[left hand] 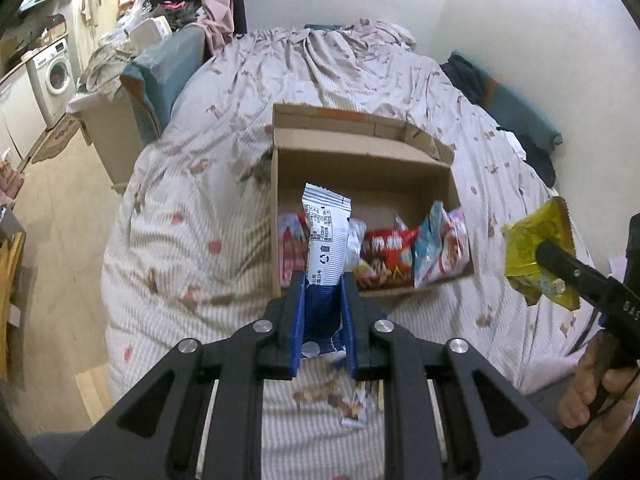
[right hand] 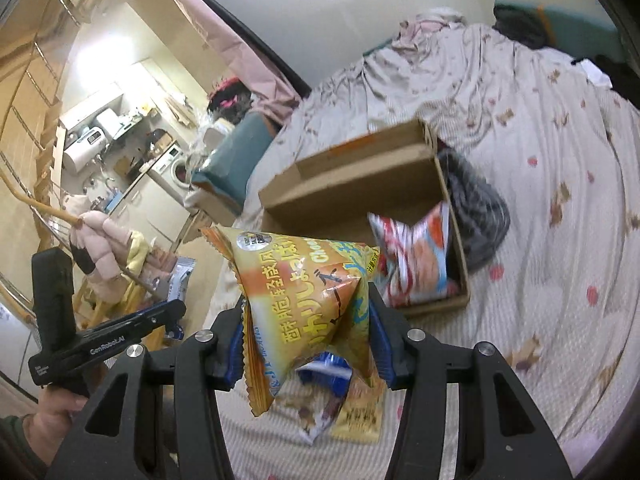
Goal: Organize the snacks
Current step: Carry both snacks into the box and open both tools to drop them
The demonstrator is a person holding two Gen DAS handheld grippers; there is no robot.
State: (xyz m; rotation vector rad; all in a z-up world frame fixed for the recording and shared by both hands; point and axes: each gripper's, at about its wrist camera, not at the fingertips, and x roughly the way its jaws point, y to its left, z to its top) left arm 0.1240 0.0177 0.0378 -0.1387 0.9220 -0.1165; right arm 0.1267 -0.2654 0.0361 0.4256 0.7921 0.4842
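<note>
My left gripper (left hand: 323, 280) is shut on a blue and white snack packet (left hand: 326, 236) and holds it upright just before the near edge of an open cardboard box (left hand: 360, 152). Several snack packets (left hand: 386, 258) stand along the box's near wall. My right gripper (right hand: 308, 304) is shut on a puffy yellow and orange snack bag (right hand: 304, 280), in the air near the box (right hand: 360, 184). From the left wrist view that yellow bag (left hand: 536, 252) hangs right of the box. A person's hand (left hand: 592, 392) grips the right handle.
The box lies on a bed with a striped, patterned cover (left hand: 192, 240). Loose packets (right hand: 356, 412) lie on the cover under the grippers. A dark bundle (right hand: 476, 208) rests against the box's right side. Teal pillows (left hand: 168, 64), a washing machine (left hand: 54, 72) and wooden floor are on the left.
</note>
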